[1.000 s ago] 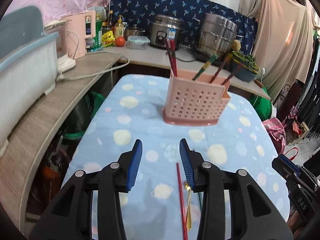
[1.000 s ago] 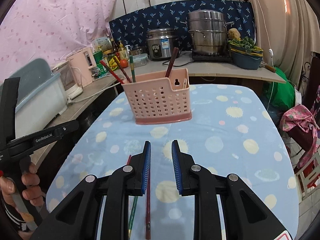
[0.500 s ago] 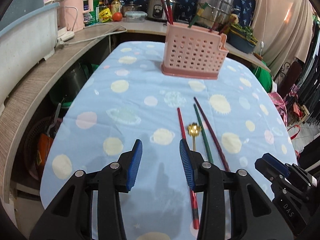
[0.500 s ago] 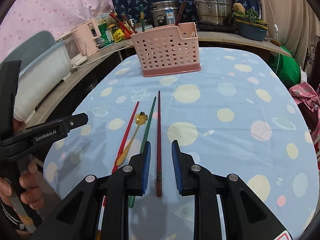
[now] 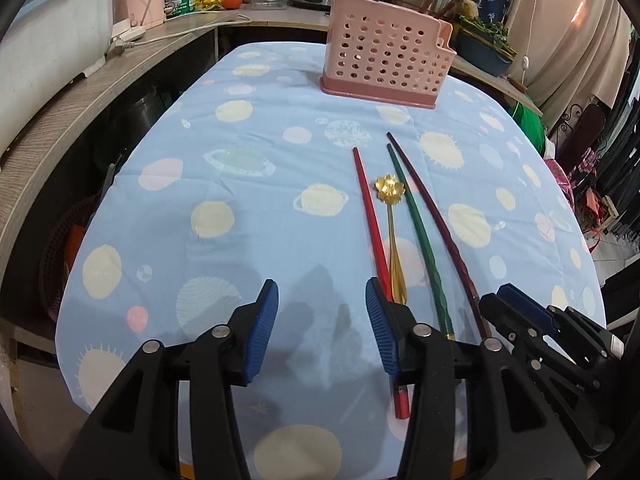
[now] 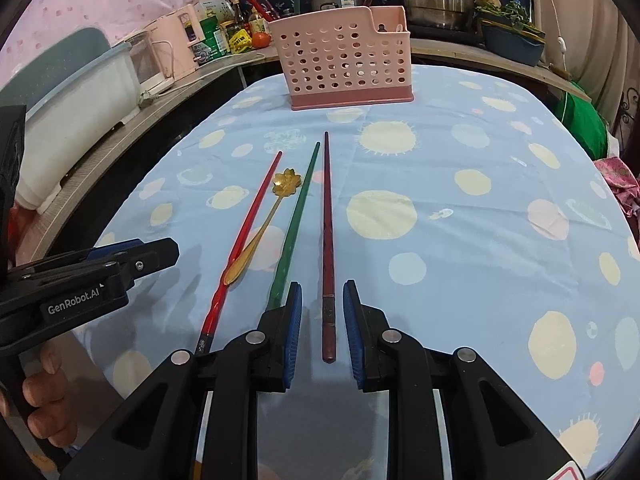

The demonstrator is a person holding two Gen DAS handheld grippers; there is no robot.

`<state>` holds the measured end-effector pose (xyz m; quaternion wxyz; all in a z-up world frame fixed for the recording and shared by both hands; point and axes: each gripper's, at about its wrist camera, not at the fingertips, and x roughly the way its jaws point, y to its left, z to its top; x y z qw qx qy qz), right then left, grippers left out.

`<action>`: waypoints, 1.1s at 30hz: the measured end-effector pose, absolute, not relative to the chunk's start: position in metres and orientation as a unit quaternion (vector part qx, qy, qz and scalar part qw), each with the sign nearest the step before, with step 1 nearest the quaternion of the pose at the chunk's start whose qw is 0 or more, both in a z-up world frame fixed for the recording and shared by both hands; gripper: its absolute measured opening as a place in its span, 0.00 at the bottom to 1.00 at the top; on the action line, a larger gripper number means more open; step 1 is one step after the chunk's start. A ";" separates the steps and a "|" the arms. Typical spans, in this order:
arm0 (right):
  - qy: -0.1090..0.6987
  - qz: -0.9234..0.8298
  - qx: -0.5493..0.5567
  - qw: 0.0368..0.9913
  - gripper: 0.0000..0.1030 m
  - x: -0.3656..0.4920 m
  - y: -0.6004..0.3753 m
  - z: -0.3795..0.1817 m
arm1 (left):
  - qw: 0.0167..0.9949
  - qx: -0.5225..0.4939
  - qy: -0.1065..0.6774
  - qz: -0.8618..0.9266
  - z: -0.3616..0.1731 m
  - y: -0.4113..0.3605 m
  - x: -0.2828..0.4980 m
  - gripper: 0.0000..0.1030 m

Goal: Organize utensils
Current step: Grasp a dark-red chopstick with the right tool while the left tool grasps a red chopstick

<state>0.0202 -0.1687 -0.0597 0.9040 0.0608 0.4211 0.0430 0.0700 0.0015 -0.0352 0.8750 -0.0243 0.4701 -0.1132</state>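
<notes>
Four utensils lie side by side on the blue spotted tablecloth (image 5: 240, 128), left to right: red chopstick (image 5: 370, 216), gold spoon (image 5: 391, 216), green chopstick (image 5: 416, 224), maroon chopstick (image 6: 328, 236); the pink basket (image 6: 344, 60) stands at the far end. The left gripper (image 5: 322, 330) hovers just left of the red chopstick, jaws spreading with nothing between them. The right gripper (image 6: 319, 330) straddles the maroon chopstick's near end, pads apart and not pressing it.

The left gripper (image 5: 322, 308) hangs over the cloth (image 5: 248, 184), jaws opening with nothing between them. Just right of its right finger lie a red chopstick (image 5: 370, 216), spoon (image 5: 390, 200) and green chopstick (image 5: 416, 220). Ahead stands the basket (image 5: 384, 68).
</notes>
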 end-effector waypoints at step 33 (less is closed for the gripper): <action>0.433 0.024 0.071 0.898 0.07 0.008 -0.184 -0.077 | 0.852 0.012 0.498 -0.160 -0.060 -0.030 0.040 0.47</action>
